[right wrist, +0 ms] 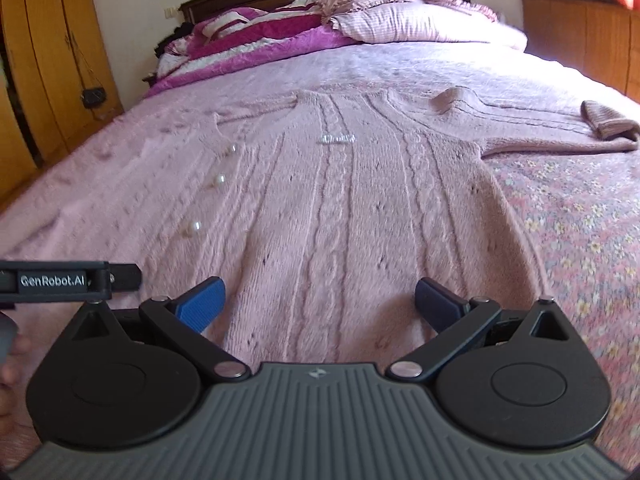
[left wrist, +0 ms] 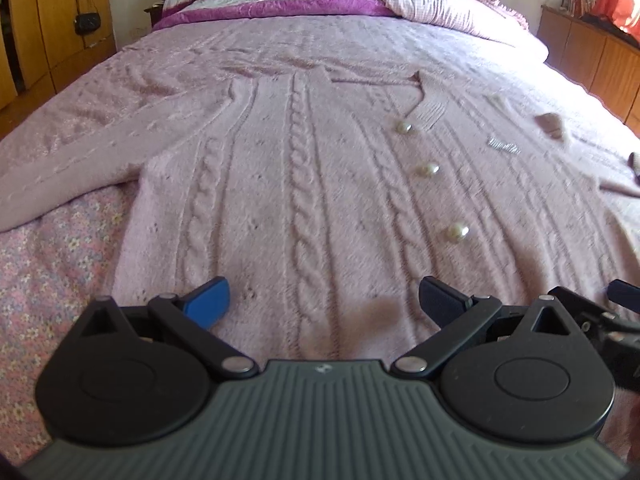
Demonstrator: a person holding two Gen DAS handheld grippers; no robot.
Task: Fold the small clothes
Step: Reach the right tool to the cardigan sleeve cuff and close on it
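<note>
Where left tongs (right wrist: pixel 120 278) read GenRobot.AI, cardigan (right wrist: pixel 340 216) flat

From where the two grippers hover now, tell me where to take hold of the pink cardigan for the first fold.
Take the cardigan by its bottom hem, one corner each. It lies flat, buttoned, hem nearest both tools. The left gripper and right gripper are open just above that edge, so come in low from the foot of the bed, slipping one finger under the knit. The hem itself is hidden.

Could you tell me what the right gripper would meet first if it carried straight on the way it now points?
Most likely the pink cable-knit cardigan itself: the right gripper, jaws open, sits low over its hem, aimed along the central cable column. Nothing else shows in that line, though its height above the knit is unclear.
</note>
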